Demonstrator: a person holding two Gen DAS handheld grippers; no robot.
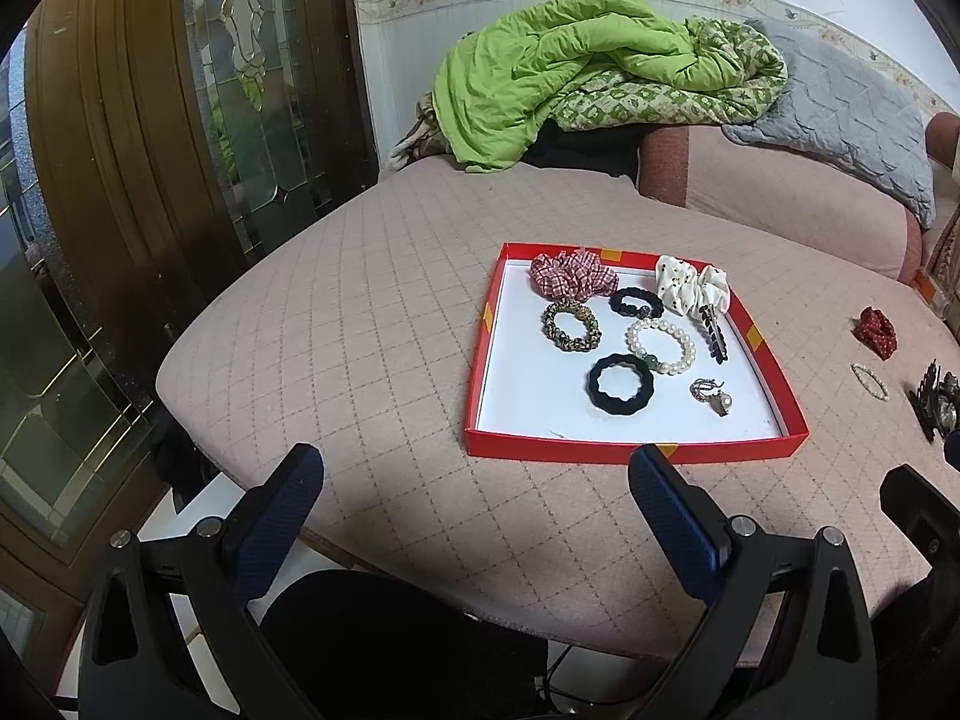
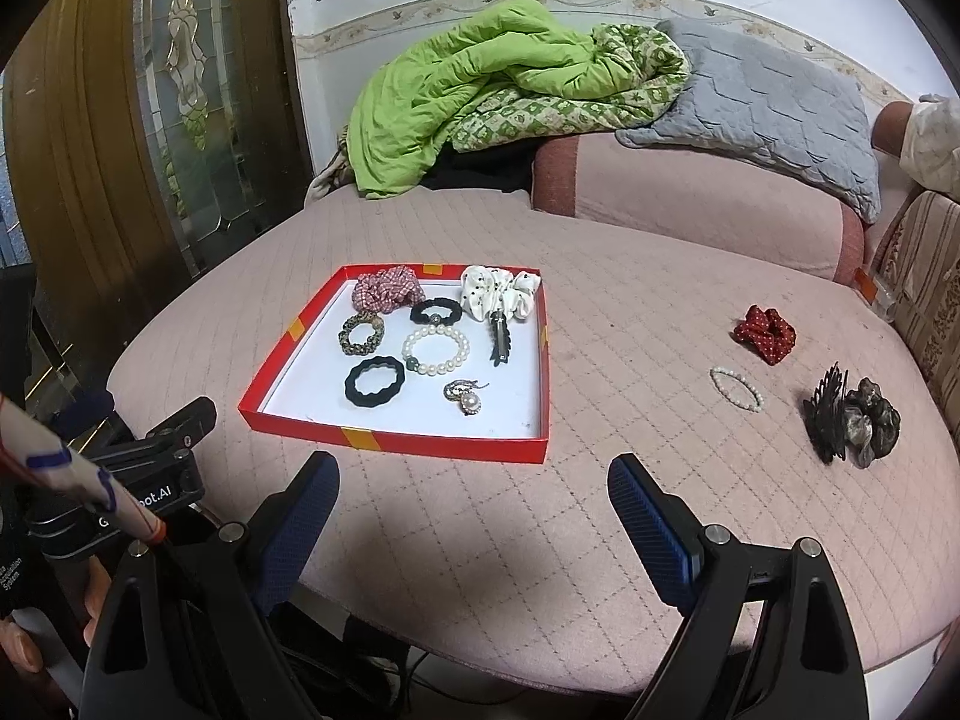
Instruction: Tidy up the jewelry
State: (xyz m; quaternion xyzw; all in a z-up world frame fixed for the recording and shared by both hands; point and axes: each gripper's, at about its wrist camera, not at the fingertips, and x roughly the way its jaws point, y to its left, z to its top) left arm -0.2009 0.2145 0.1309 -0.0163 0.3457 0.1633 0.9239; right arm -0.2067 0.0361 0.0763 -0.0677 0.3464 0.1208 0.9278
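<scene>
The left tongs [image 1: 474, 483] stood wide apart and empty, poised above the near edge of the quilted pink cushion [image 1: 372, 324], a little short of the red tray [image 1: 630, 449]. The right tongs [image 2: 468, 489] were likewise spread wide and held nothing, just in front of the tray's near wall.

Going from left to right, the tray [image 2: 390, 441] already held most of the pieces: a leopard-print scrunchie [image 2: 361, 333], a pink checked scrunchie [image 2: 387, 288], a black wavy hair tie [image 2: 373, 382], a smaller black hair tie [image 2: 435, 312], a pearl bracelet [image 2: 436, 349], a brooch with a pearl [image 2: 465, 396], a dark hair clip [image 2: 498, 345] and a white dotted scrunchie [image 2: 498, 294]. They lay loosely spread on the white floor of the tray, some touching.

To the right of the tray, well apart from it, four things lay out on the cushion: a thin pearl bracelet [image 2: 737, 389], a red dotted scrunchie [image 2: 765, 333], a black claw clip [image 2: 828, 423] and, touching it, a dark shiny scrunchie [image 2: 870, 426].

By this count the sorting seemed about two-thirds done. The four loose pieces on the right remained, and the right tongs looked the better placed to fetch them, the thin bracelet being nearest.
</scene>
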